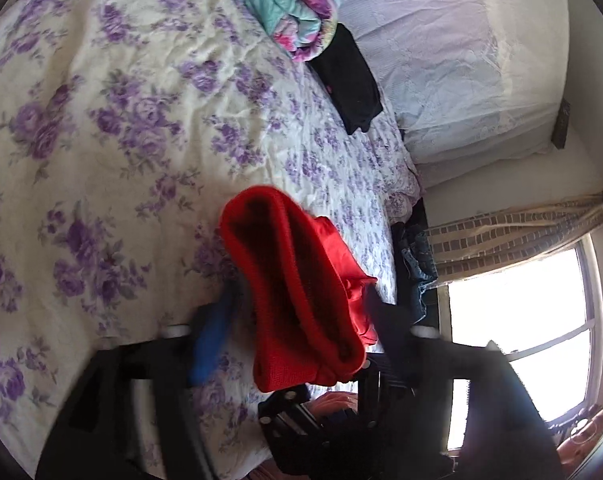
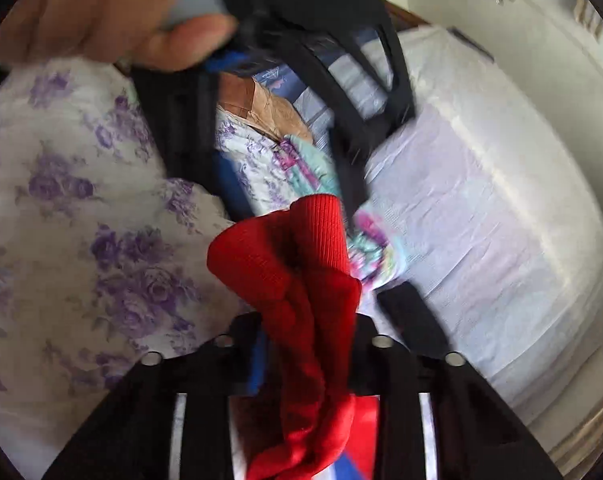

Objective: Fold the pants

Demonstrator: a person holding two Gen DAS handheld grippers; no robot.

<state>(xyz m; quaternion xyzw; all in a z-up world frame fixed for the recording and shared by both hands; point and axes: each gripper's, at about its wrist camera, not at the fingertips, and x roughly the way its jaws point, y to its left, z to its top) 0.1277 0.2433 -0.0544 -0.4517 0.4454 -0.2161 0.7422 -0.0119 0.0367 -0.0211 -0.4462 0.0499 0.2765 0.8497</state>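
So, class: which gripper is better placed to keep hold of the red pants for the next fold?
Right. The right gripper pinches the red pants; the left gripper stands open around them.

Pants [image 1: 297, 288] bunched between the left gripper's [image 1: 301, 312] spread fingers above the bedspread [image 1: 101, 120], folded quilt [image 1: 285, 4] at the bed's far end, dark garment [image 1: 347, 80] just beside it, pillow [image 1: 461, 60] behind, window [image 1: 521, 312] at right
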